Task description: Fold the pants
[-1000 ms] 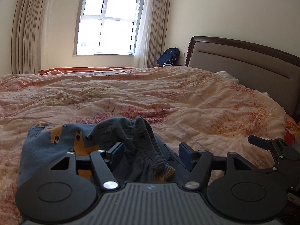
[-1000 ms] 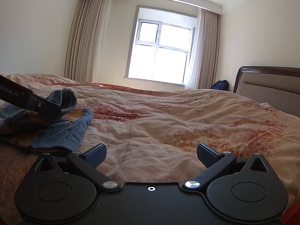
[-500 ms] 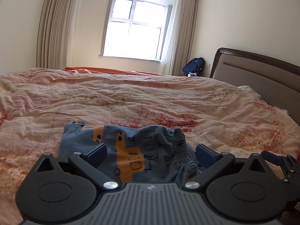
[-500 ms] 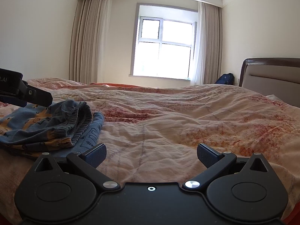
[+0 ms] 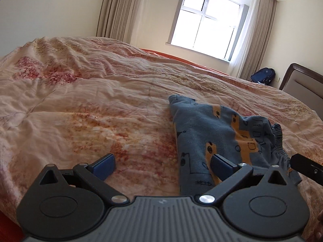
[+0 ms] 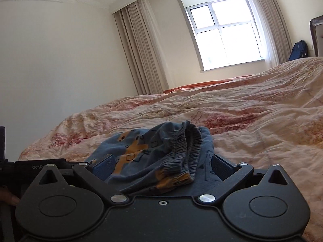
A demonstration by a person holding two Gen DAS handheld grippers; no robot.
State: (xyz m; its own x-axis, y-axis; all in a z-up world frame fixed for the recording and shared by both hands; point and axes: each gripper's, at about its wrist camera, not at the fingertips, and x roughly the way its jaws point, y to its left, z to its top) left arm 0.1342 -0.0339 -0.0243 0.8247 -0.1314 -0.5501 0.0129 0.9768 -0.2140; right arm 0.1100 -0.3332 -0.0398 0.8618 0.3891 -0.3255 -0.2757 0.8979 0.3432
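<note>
Left wrist view: I see my left gripper point(image 5: 162, 166) with its jaws spread wide and nothing between them; the gap sits over bare bedspread point(image 5: 84, 109), and only the right-hand blue pad overlaps the pants' near edge in the picture. Whether it touches the cloth I cannot tell.
Pants: the pants point(image 5: 218, 135) are blue with orange patches and small outline drawings; they lie bunched in a rough fold on the bedspread, right of my left gripper's centre line, elastic waistband at their right side.
Right wrist view: my right gripper point(image 6: 162, 166) has its jaws wide and closing slightly; the gathered waistband of the pants point(image 6: 161, 153) lies between the blue pads, which do not press on it.
Other gripper: a black part of the right tool shows at the right edge of the left view, just beside the waistband.
Bed: rumpled pink-and-red floral cover; padded headboard point(image 5: 302, 84) at far right.
Room: bright window point(image 6: 224, 34) with beige curtains point(image 6: 139, 50); a dark blue backpack point(image 5: 263, 76) against the far wall.
</note>
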